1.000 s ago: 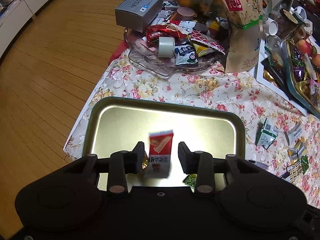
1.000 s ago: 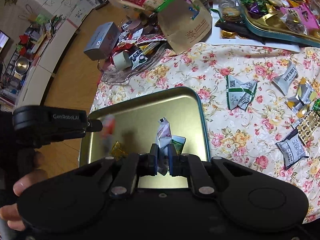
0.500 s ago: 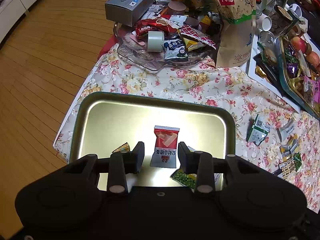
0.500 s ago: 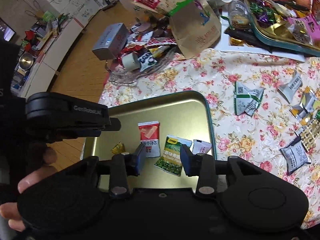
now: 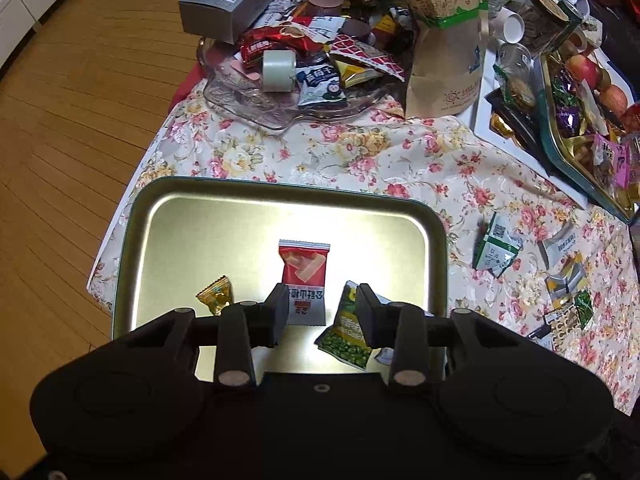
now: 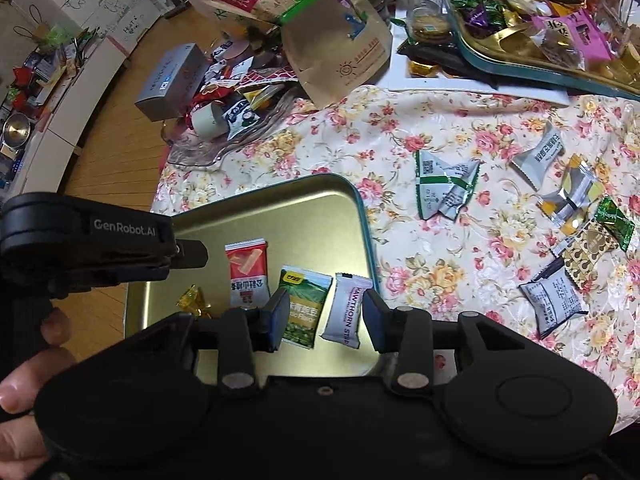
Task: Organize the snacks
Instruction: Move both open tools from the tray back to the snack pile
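A gold metal tray lies on the flowered cloth. In it lie a red packet, a small gold candy and a green pea packet. My left gripper hovers open above the red packet, holding nothing. The right wrist view shows the same tray with the red packet, green packet and a white hawthorn-strip packet. My right gripper is open above the green and white packets, apart from them. The left gripper shows at the left.
Loose snacks lie on the cloth right of the tray: green-white packets, a grey one, a black-white one. Behind stand a cluttered glass dish, a brown paper bag and a teal tray of sweets. Wooden floor lies beyond the table's left edge.
The right gripper opened and let go of the white packet, which now lies flat beside the green one. The red packet dropped from between the left fingers and came to rest in the tray.
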`<state>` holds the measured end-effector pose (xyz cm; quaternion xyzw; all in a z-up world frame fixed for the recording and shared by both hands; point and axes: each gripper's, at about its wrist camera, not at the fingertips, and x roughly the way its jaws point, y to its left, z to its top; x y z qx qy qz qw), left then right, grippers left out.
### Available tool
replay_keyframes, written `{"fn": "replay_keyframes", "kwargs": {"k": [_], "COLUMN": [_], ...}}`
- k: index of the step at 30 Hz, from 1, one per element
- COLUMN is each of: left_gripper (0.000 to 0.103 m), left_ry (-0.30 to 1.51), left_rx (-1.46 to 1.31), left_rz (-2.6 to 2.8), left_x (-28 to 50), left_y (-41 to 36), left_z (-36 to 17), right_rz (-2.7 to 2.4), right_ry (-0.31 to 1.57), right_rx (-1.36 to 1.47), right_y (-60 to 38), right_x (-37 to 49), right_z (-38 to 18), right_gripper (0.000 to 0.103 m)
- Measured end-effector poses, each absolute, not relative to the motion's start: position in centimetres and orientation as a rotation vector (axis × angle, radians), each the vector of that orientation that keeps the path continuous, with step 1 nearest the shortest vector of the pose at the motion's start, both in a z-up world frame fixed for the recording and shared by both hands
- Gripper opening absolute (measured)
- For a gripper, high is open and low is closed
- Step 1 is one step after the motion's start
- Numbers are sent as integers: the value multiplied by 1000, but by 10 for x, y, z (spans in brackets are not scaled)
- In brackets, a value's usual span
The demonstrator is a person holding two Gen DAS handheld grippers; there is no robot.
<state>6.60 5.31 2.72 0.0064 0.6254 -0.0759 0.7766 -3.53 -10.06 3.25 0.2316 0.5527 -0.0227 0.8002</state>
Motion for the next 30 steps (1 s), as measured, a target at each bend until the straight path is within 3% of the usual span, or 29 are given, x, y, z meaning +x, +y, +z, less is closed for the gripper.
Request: {"fn": "replay_keyframes", "kwargs": {"k": [30], "left_gripper": [46], "left_ry": [1388], "left_rx": [153], "left_rz": [-310], "left_x": [43], "left_y": [-42], "left_z": [19], "right_rz": [-395], "right_ry": [1131], "right_rx": [670], "right_y": [-250], "right_x": [-94], "right_z": [12], "right_gripper": [43]}}
